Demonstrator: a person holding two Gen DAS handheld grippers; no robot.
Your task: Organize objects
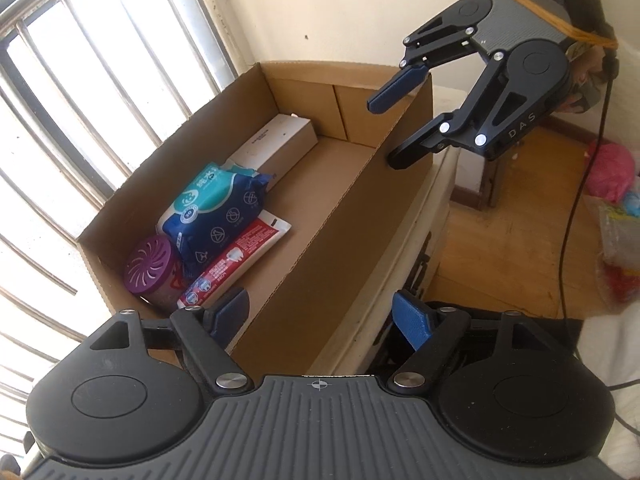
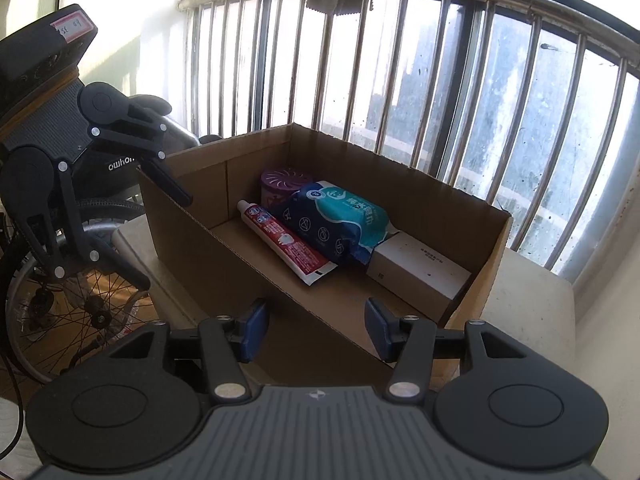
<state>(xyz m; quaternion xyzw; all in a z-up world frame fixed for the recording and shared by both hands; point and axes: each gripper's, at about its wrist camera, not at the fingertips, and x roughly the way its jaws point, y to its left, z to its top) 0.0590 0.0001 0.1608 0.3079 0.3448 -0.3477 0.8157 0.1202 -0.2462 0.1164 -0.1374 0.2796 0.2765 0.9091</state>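
Observation:
An open cardboard box [image 1: 352,216] [image 2: 188,232] stands on a pale table by the barred window. Inside it lie a purple-lidded air freshener [image 1: 150,270] [image 2: 280,184], a blue and teal wet-wipes pack [image 1: 216,208] [image 2: 340,220], a red toothpaste tube [image 1: 236,260] [image 2: 288,244] and a white carton [image 1: 276,140] [image 2: 420,268]. My left gripper [image 1: 320,316] [image 2: 160,232] is open and empty over the box's near end. My right gripper [image 2: 316,330] [image 1: 396,128] is open and empty, above the box's long side wall.
The box sits on a cream table [image 1: 424,216] [image 2: 532,300]. A wheelchair wheel [image 2: 80,280] stands to the left of the table. A wooden floor [image 1: 516,248] with a pink bag [image 1: 612,172] and a black cable [image 1: 576,208] lies to the right.

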